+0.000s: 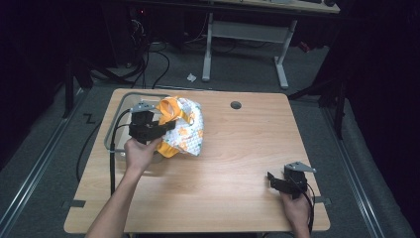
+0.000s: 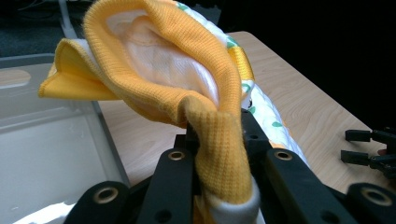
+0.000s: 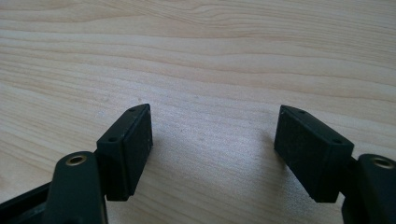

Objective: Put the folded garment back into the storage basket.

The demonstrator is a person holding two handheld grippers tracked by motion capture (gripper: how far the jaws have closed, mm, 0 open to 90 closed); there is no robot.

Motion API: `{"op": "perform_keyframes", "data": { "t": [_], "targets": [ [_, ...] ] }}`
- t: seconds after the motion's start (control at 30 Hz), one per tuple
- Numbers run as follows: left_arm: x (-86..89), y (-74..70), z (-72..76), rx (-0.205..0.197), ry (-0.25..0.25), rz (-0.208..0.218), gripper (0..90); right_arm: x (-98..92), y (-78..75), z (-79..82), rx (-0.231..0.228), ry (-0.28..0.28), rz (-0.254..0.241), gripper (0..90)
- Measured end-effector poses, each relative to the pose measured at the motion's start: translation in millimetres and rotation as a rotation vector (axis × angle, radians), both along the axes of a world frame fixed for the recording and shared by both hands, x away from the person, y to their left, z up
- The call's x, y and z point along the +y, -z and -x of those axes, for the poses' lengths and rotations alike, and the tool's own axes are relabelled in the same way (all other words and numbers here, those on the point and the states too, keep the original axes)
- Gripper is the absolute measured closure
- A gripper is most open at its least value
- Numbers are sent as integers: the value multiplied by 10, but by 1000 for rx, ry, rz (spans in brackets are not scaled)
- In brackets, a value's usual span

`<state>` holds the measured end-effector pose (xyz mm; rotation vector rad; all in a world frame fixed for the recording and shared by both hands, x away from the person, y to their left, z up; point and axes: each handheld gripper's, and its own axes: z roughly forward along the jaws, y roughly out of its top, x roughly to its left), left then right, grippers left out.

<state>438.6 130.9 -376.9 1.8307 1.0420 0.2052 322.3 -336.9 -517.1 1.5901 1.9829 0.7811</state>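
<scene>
garment (image 1: 184, 127) with its yellow ribbed cuff sits clamped in our left gripper (image 1: 166, 126), lifted by the clear tray (image 1: 115, 130) near the tabletop's far left corner. our right gripper (image 1: 273, 179) waits agape, empty, near the front right edge. next, we judge, it takes another edge.

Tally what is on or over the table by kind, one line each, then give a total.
Garment, yellow-trimmed with a printed pattern: 1
Clear plastic bin at the table's left edge: 1
Handheld claws: 2, the left claw clamped on the garment's yellow cuff, the right claw open over bare wood
Total: 4
</scene>
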Motion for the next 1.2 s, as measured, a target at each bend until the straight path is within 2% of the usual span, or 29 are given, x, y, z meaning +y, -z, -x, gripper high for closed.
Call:
{"op": "perform_keyframes", "data": {
  "t": [0.5, 0.63, 0.87, 1.2],
  "targets": [
    [308, -28, -9, -14, -61, 4, 784, -1, 1, -1, -2, -2, 1, 283],
    [389, -46, -18, -20, -73, -19, 785, 0, 1, -1, -1, 3, 1, 283],
    [547, -88, -47, -32, -108, -13, 784, 0, 1, -1, -1, 4, 0, 283],
    [728, -79, -106, -33, -141, -33, 785, 0, 1, -2, 0, 7, -1, 283]
  ]
}}
